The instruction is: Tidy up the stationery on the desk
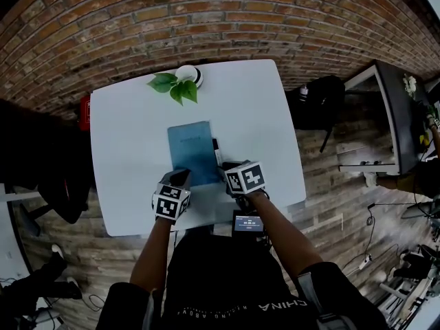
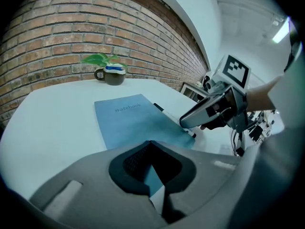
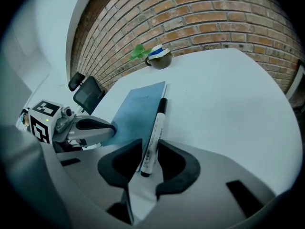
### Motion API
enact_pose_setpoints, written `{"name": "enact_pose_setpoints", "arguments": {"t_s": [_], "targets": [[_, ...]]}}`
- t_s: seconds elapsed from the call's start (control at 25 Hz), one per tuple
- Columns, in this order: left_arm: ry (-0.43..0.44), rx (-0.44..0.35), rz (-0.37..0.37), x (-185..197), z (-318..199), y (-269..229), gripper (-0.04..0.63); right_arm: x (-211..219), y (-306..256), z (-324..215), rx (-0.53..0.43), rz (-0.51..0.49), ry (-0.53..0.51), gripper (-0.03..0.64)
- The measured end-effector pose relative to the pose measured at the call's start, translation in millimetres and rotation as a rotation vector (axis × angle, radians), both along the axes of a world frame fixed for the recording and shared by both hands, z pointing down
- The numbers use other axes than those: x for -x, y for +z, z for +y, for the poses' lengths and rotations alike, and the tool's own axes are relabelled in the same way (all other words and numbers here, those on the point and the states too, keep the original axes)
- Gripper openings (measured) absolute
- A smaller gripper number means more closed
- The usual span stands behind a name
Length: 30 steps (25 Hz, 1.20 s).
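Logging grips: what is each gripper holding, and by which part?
The left gripper pinches the blue notebook by its near corner. The right gripper holds nothing; the marker lies loose between its open jaws.

Plant: green-leaved plant in a dark round mug (image 1: 180, 82), upright at the white tabletop's (image 1: 124, 150) far edge.
Wall: red brick wall (image 1: 206, 12).
Floor: wooden plank floor (image 1: 330, 184).

We're in an office-style workroom here: a white desk (image 1: 130, 184) stands against a bare brick wall (image 1: 206, 19) on a wood-plank floor (image 1: 330, 177). Off the desk's left side we spot a black office chair (image 3: 89, 93). To the desk's right sits another workstation (image 1: 388, 108), and cables (image 1: 371, 218) trail over the planks.
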<state>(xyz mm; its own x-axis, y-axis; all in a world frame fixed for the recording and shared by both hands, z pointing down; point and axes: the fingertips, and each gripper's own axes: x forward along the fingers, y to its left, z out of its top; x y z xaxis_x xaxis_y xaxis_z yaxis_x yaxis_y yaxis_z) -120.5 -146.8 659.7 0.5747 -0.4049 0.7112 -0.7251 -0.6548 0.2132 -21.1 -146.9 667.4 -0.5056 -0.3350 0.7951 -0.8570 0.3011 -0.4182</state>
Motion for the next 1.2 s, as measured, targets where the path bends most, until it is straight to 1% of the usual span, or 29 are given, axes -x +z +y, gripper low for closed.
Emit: {"name": "enact_pose_setpoints", "arguments": {"t_s": [0.28, 0.96, 1.2], "targets": [[-0.003, -0.004, -0.004, -1, 0, -3, 0.011, 5, -4, 3, -0.017, -0.036, -0.022, 0.109], [-0.004, -0.025, 0.013, -5, 5, -11, 0.011, -17, -14, 4, -0.063, 0.007, -0.031, 0.098], [-0.021, -0.04, 0.038, -11, 11, -17, 0.011, -28, -23, 10, -0.113, 0.044, -0.058, 0.07]]}}
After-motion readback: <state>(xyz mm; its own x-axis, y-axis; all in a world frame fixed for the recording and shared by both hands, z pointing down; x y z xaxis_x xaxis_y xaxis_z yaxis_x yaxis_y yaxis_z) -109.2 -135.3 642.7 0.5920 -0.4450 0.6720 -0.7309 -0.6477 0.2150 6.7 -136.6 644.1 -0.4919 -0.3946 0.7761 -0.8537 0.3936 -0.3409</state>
